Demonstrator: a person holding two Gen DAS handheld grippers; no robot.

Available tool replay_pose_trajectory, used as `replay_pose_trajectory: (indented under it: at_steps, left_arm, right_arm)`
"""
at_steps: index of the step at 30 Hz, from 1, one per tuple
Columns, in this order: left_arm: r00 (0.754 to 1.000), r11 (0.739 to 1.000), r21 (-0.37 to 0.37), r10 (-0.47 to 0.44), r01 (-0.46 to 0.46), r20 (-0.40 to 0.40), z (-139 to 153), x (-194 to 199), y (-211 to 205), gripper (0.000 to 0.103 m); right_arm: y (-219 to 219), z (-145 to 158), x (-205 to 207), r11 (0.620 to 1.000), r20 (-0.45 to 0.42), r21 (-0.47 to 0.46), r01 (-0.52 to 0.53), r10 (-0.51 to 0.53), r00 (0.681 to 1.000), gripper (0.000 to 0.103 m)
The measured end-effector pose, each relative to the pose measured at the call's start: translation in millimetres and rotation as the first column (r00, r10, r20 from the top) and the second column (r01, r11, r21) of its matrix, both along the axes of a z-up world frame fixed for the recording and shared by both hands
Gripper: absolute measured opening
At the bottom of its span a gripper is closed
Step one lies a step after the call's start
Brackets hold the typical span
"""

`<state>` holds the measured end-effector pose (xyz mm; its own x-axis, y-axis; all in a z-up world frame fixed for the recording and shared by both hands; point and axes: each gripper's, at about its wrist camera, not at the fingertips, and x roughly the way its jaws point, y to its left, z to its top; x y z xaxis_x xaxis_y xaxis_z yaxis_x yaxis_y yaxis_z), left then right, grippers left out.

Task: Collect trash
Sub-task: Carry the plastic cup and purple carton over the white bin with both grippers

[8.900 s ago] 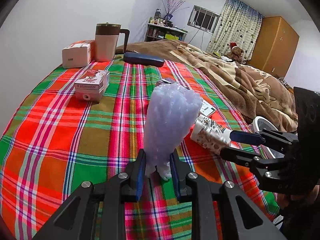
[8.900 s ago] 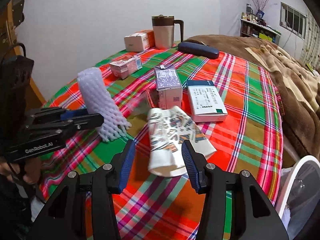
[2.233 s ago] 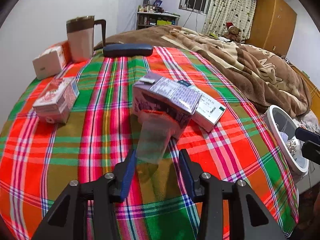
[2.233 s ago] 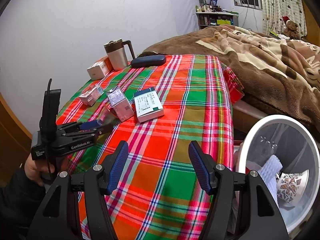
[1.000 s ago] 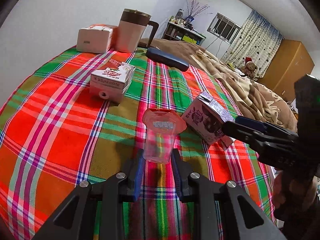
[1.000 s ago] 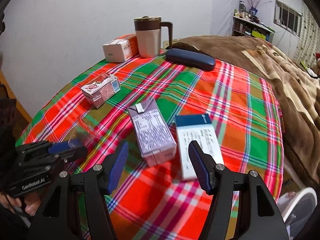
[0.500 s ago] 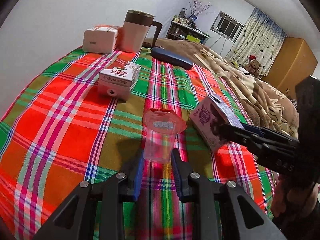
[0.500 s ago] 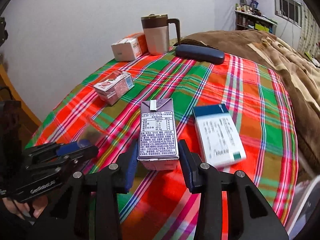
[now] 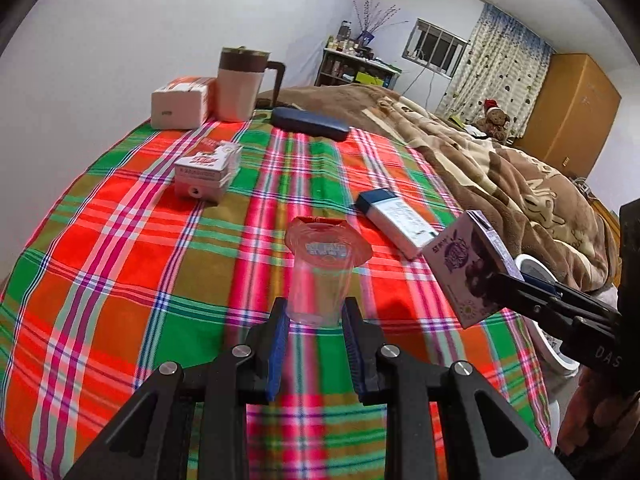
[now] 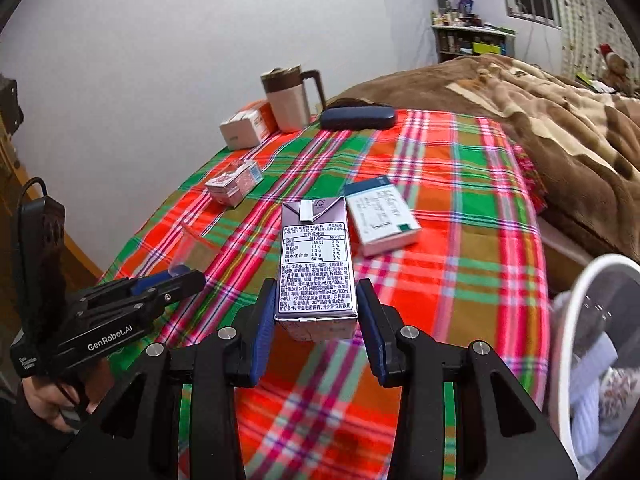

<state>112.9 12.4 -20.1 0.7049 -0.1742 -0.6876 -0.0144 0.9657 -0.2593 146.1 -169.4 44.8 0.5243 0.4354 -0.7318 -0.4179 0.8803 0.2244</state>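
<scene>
A clear plastic cup (image 9: 320, 276) with a peeled red-rimmed foil lid is clamped at its base by the left tool (image 9: 314, 320), held above the plaid cloth (image 9: 120, 240) of the counter. Just to its right, a purple drink carton (image 10: 316, 272) is gripped between the blue pads (image 10: 262, 332) of the right tool (image 10: 316, 320), its printed nutrition panel facing up and the carton lifted off the cloth. Beyond the two lie a white and blue box (image 10: 380, 214), a small red and white carton (image 9: 208, 170), a dark glasses case (image 9: 310, 124), a lidded mug (image 9: 240, 84) and an orange and white box (image 9: 180, 102). A white bin (image 10: 592, 360) with trash inside stands beside the counter's right edge, next to the brown blanket (image 9: 500, 168) on the bed.
</scene>
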Motion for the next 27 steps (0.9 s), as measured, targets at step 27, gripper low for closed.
replay_pose_trajectory:
  at_steps: [27]
  left_arm:
    - [0.975, 0.975, 0.029, -0.220, 0.219, 0.025, 21.5, 6.7, -112.9, 0.027]
  right_arm:
    - [-102.9, 9.3, -25.2, 0.973, 0.045, 0.066, 0.223, -0.226, 0.973, 0.041]
